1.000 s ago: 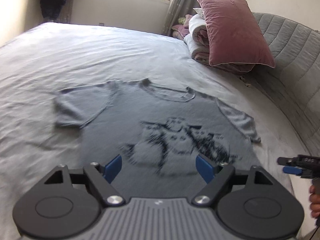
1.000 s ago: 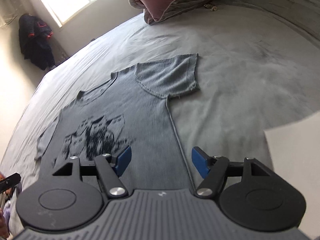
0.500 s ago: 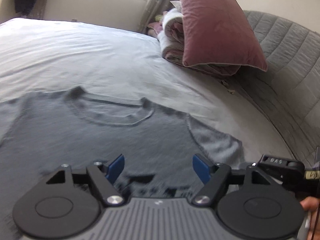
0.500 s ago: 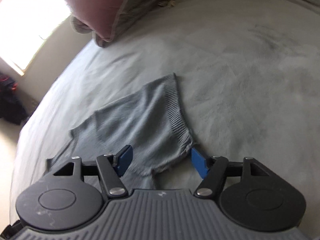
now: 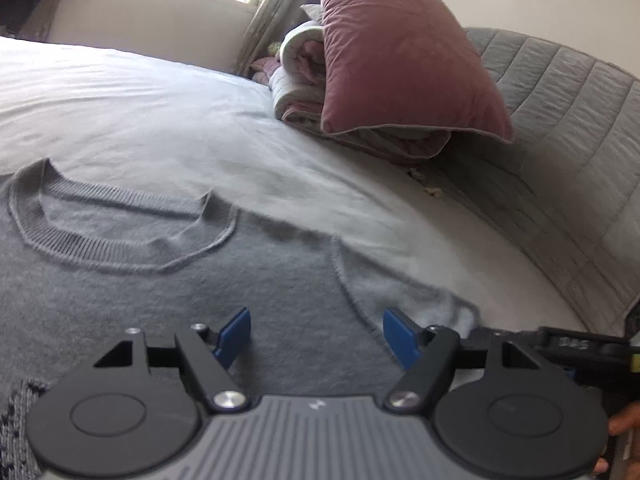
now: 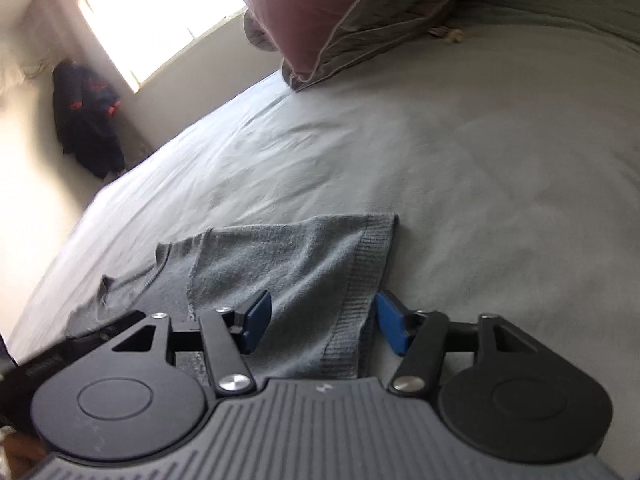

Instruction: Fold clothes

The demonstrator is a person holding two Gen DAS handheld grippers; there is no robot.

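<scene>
Left gripper [image 5: 316, 330] first: jaws spread wide, blue pads [image 5: 234, 334] well apart, nothing between them but open air over the grey T-shirt [image 5: 160, 300]. It hovers low above the chest area, near the shoulder seam, and whether a pad brushes the fabric cannot be told from here. Over to the right gripper [image 6: 320, 326], jaws just as wide, straddling the ribbed cuff of the sleeve [image 6: 304, 276]; the hem runs right up between the blue pads [image 6: 390, 328] (not pinched, there is daylight either side). So neither tool has hold of anything.

Widening out: the T-shirt lies flat, front up, on the pale bed sheet [image 5: 140, 112], its ribbed collar [image 5: 120, 236] toward the window wall in the left view. A bit of the dark print peeks in at the lower left edge there. The right tool's black frame pokes in at the left view's right edge, beside the sleeve. Beyond, a mauve pillow [image 5: 396, 64] leans on a folded quilt [image 5: 300, 84] against the grey padded headboard [image 5: 560, 120]. Dark clothes [image 6: 86, 120] hang near the window [image 6: 160, 12].
</scene>
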